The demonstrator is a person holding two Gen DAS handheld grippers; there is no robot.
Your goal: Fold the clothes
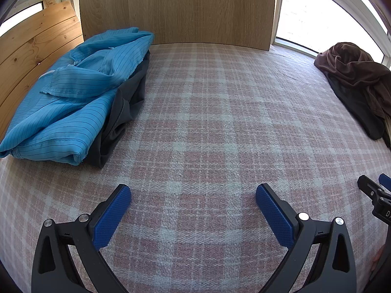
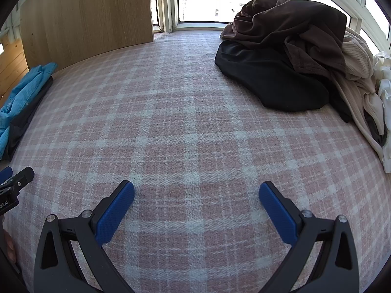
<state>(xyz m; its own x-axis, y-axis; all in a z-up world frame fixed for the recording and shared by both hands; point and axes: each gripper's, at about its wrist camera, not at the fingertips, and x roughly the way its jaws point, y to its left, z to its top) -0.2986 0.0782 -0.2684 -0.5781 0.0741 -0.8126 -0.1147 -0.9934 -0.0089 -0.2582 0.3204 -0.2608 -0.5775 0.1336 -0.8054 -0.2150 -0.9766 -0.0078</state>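
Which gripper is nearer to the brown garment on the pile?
Right. The right gripper has the brown garment ahead on its right; the left gripper sits farther, with the garment far across the plaid cover.

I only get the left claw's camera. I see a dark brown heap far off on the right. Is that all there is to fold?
Observer: No. Under the brown garment lies a black one.
Operator: Anything behind them?
Observer: A beige ribbed garment, toward the window.
Operator: More still?
Observer: Some white fabric at the far right edge.
Operator: Is the right claw holding any of it?
Observer: No. The right claw is open over the bare checked cover.
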